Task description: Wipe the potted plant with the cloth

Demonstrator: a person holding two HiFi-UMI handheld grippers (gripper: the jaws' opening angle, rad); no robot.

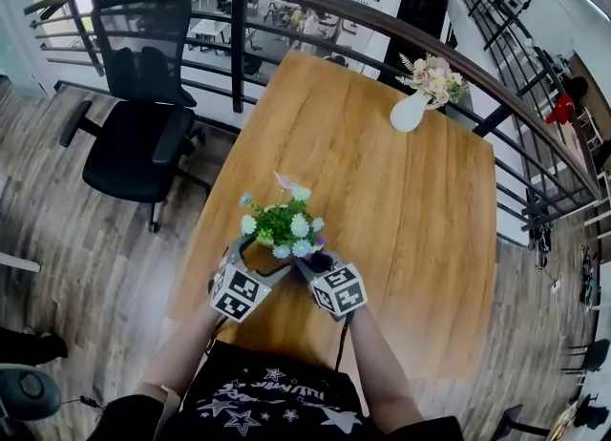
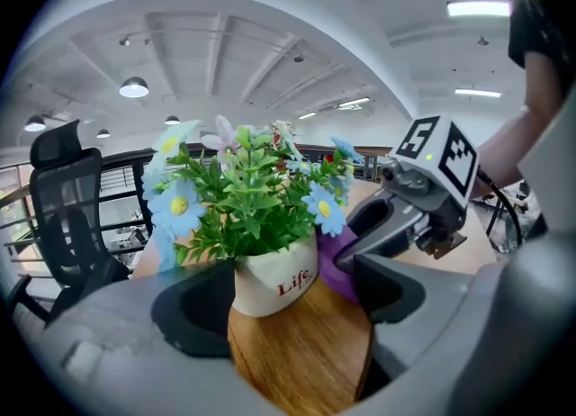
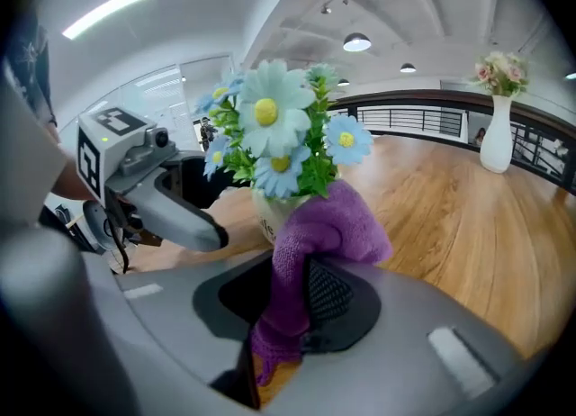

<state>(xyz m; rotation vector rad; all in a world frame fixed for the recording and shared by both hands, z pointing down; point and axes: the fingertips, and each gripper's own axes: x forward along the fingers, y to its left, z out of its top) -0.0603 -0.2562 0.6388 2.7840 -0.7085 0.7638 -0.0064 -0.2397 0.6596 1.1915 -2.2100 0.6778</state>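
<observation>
Small white ceramic pot of blue fake daisies [image 1: 282,229] sits on the long wooden tabletop [image 1: 410,210], close to the near edge, left of middle. My left gripper [image 2: 292,302] is at its near-left, pot between the jaw tips. My right gripper [image 3: 297,293] is at the near-right, purple knitted cloth [image 3: 333,225] in its jaws, up against the pot. White vase of pink flowers [image 1: 410,110]: far right corner. Black mesh office chair [image 1: 143,115] off the left edge, dark curved metal railing [image 1: 286,11] behind the far edge.

My forearms [image 1: 179,358] reach over the tabletop's [image 1: 401,210] near edge, both grippers tilted downward and tips converging. The left gripper [image 2: 288,333] holds its jaws wide, flanking the pot [image 2: 274,281]. The right gripper [image 3: 297,311] is clamped on the purple cloth [image 3: 310,230].
</observation>
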